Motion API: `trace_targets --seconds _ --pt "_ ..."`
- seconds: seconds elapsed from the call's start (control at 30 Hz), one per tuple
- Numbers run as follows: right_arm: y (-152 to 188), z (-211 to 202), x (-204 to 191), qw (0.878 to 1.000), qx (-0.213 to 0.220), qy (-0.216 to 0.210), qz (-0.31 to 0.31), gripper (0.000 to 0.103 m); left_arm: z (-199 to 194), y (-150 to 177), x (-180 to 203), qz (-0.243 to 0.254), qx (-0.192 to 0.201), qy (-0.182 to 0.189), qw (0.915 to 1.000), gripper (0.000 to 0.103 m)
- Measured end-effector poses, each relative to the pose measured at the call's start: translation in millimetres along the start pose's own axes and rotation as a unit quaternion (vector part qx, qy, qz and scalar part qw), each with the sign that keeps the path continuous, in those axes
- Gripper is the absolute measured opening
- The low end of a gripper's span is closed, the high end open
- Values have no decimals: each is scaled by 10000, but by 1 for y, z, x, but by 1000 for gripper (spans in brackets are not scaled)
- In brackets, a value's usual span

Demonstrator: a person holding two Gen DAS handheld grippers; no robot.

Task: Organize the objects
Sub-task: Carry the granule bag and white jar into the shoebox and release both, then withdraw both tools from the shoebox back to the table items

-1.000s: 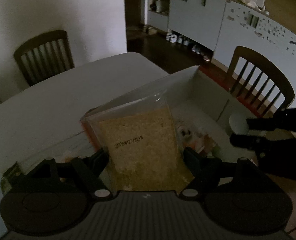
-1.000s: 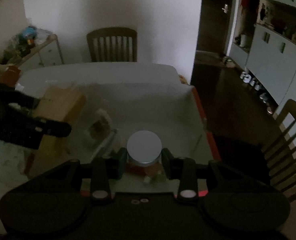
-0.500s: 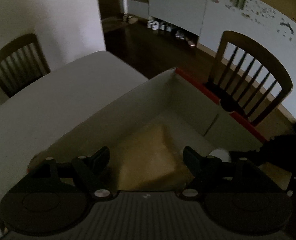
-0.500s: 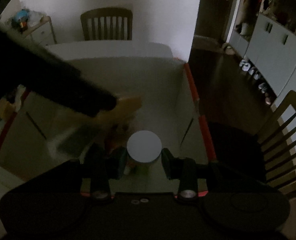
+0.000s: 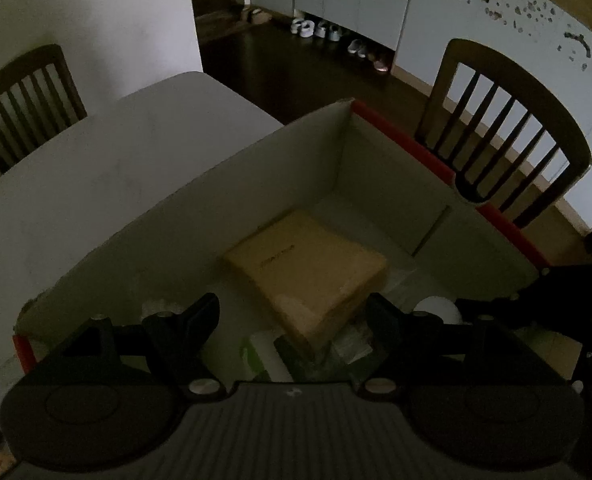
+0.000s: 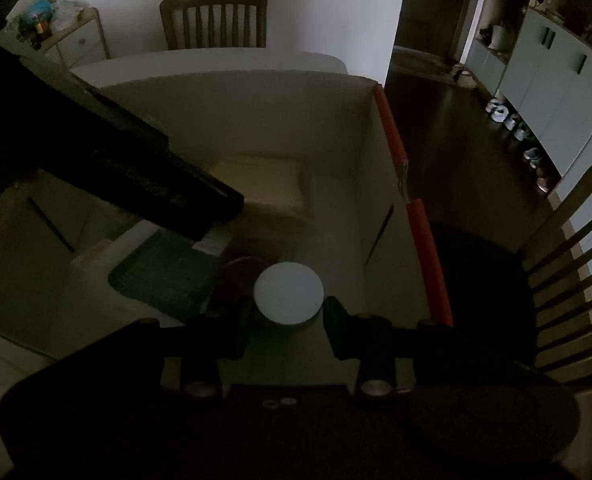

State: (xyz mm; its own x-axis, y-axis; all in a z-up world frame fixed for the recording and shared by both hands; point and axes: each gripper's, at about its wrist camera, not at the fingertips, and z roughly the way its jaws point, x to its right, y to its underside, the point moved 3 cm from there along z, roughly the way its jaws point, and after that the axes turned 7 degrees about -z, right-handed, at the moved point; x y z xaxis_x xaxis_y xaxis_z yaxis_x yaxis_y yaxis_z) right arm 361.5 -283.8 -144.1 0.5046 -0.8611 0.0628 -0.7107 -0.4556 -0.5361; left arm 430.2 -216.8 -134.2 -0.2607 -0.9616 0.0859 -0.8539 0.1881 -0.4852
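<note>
Hovering wide open, left gripper (image 5: pixel 291 316) sits above the yellow bag (image 5: pixel 308 264) mid-frame; right gripper (image 6: pixel 289 312) pinches the white-lidded jar (image 6: pixel 289 294), probably headed into the box (image 6: pixel 360 160).

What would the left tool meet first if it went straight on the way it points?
Probably the tan bag lying in the box. The left tool is open and empty, and the bag sits straight ahead between its fingers. Depth is unclear in this dim view.

Dim, underexposed room, deep shadows, fisheye bending at edges
</note>
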Motion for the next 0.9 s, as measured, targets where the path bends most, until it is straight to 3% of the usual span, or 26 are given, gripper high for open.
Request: trace_targets --seconds 0.53,0.9 --pt "0 -42 0 9991 408 -22 137 49 -53 26 -21 -301 504 156 9982 80" --pt "-12 -86 -40 9969 778 -49 79 55 -115 54 -51 -461 967 352 9936 80"
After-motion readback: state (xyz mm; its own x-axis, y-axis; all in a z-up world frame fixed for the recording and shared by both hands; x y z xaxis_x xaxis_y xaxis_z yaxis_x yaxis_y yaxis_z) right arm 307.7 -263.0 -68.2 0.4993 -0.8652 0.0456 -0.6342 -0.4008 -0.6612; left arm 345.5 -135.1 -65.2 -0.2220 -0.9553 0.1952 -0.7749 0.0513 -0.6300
